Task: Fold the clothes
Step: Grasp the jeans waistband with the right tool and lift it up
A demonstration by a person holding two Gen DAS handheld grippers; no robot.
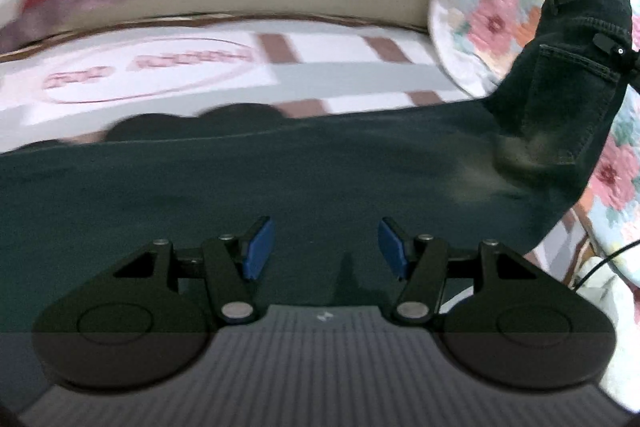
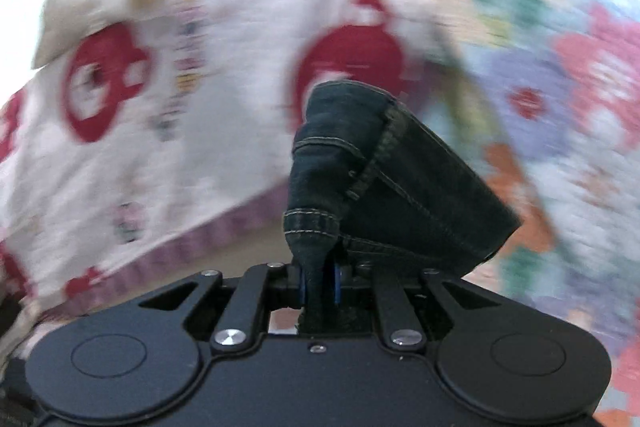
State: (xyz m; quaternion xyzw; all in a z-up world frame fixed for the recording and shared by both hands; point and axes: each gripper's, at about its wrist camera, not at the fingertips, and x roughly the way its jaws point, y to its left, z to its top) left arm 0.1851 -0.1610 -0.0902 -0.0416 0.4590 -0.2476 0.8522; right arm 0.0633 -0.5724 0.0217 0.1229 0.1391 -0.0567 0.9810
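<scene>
At your right gripper [image 2: 320, 287], the dark jeans [image 2: 380, 179] hang pinched at the waistband; their legs sprawl across the bed [image 1: 280, 67]. Carry that end over evenly toward nine o'clock; left gripper [image 1: 326, 247] gapes empty above them.

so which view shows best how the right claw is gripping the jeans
The right wrist view: the right claw is shut on a bunched fold of the jeans, seen close. The left wrist view shows the jeans spread out, one end lifted; the claw itself is barely visible.

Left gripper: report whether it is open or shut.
Open. The left gripper has its blue pads wide apart above the dark jeans, holding nothing.
</scene>
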